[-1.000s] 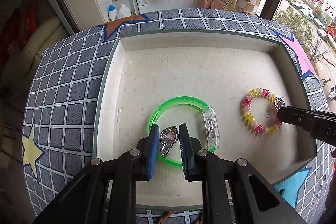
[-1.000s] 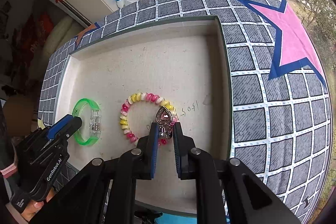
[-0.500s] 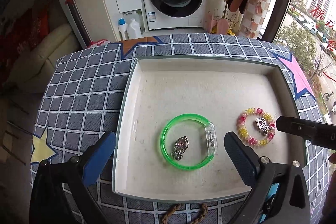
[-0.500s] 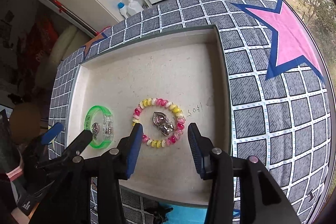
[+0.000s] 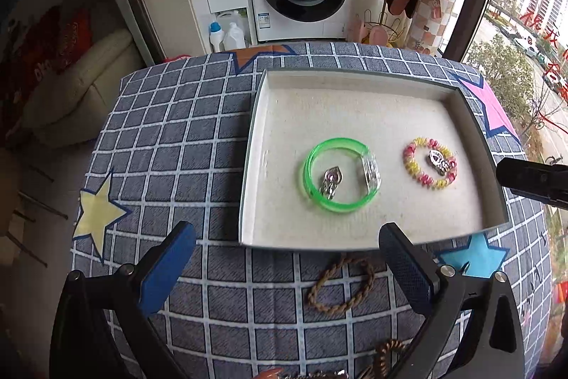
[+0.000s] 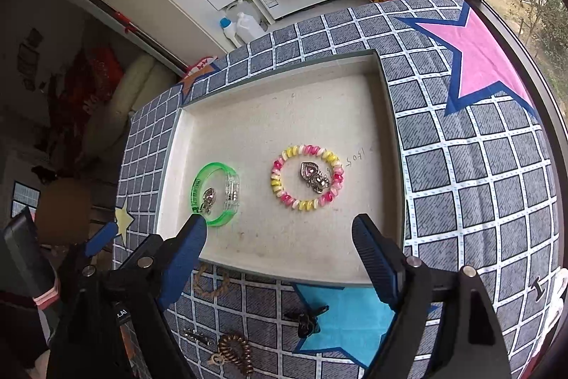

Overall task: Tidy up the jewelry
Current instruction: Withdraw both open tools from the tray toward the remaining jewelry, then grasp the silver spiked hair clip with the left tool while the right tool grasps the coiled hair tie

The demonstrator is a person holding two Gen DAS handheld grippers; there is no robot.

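While both tools hung above the near edge of the worktop [image 5: 170, 144], which was covered in a grey checked cloth with coloured stars, the left tool [image 5: 287, 269] had its blue-padded fingers spread wide apart and held nothing, and the right tool [image 6: 280, 247] stood equally wide and empty. A shallow rectangular white tray [image 5: 255, 116] sat on the cloth, and inside it lay a translucent green plastic bangle [image 5: 340, 174] with a silver heart-shaped charm [image 5: 332, 182] resting within its ring. Beside it, well apart, lay a pink, yellow and white beaded bracelet [image 6: 307, 176], and a second silver heart charm [image 6: 314, 176] rested inside that loop. On the cloth just outside the tray's near rim lay a brown braided cord bracelet [image 5: 342, 285], and nearer still a brown coiled hair tie [image 6: 234, 352] and a small dark clip [image 6: 307, 320].
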